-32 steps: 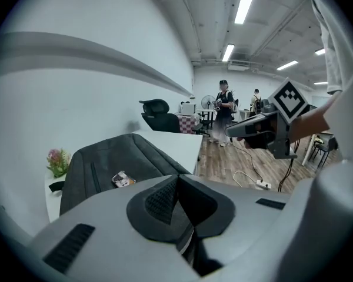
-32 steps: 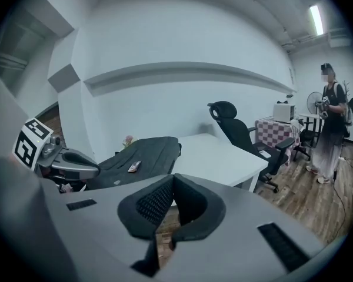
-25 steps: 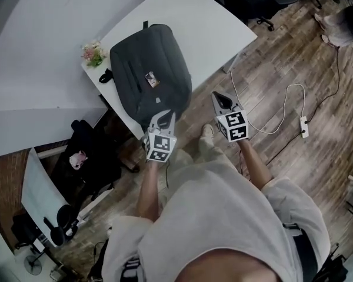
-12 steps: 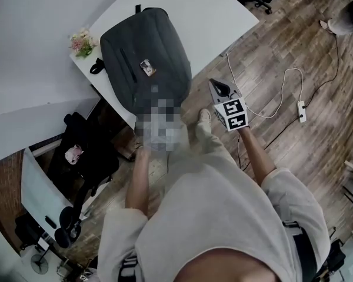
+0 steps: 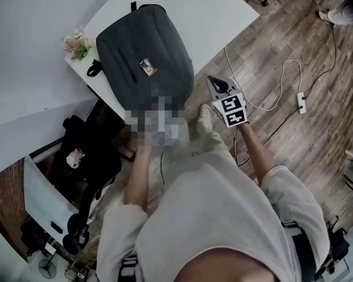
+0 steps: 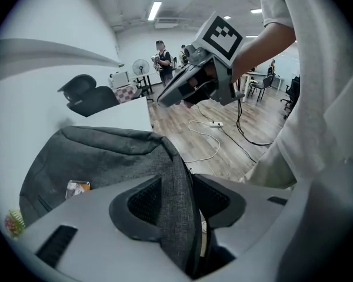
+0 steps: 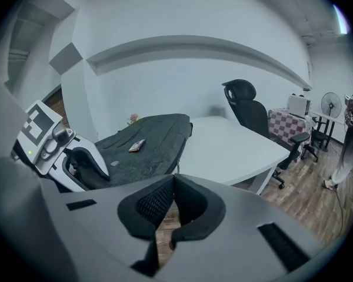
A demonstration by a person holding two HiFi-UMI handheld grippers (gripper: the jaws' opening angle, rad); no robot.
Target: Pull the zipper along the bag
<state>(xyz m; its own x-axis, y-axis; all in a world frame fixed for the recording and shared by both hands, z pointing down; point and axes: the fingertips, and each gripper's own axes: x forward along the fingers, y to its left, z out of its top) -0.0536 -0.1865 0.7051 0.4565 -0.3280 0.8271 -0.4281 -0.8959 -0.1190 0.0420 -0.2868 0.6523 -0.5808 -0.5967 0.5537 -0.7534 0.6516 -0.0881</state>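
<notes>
A dark grey backpack [image 5: 144, 57] lies flat on the white table [image 5: 217, 10], with a small tag [image 5: 146, 67] on its top. In the left gripper view, my left gripper [image 6: 176, 198] has the bag's near edge, a fold of grey fabric [image 6: 179, 216], standing between its jaws. The jaws are opening and spread apart, and the pads do not press the fabric. A mosaic patch hides this gripper in the head view. My right gripper [image 5: 213, 82] is shut and empty, in the air over the floor just right of the bag's near corner. The zipper pull is not visible.
A small bunch of flowers [image 5: 75, 44] sits on the table's left corner. A white cable and power strip [image 5: 300, 101] lie on the wooden floor at right. A black office chair [image 7: 250, 107] stands beyond the table. Dark seating [image 5: 88, 157] sits below the table's near edge.
The left gripper has stayed at the bag's near edge, under a mosaic patch for the last half second. The right gripper has drifted slightly up in the view, still shut.
</notes>
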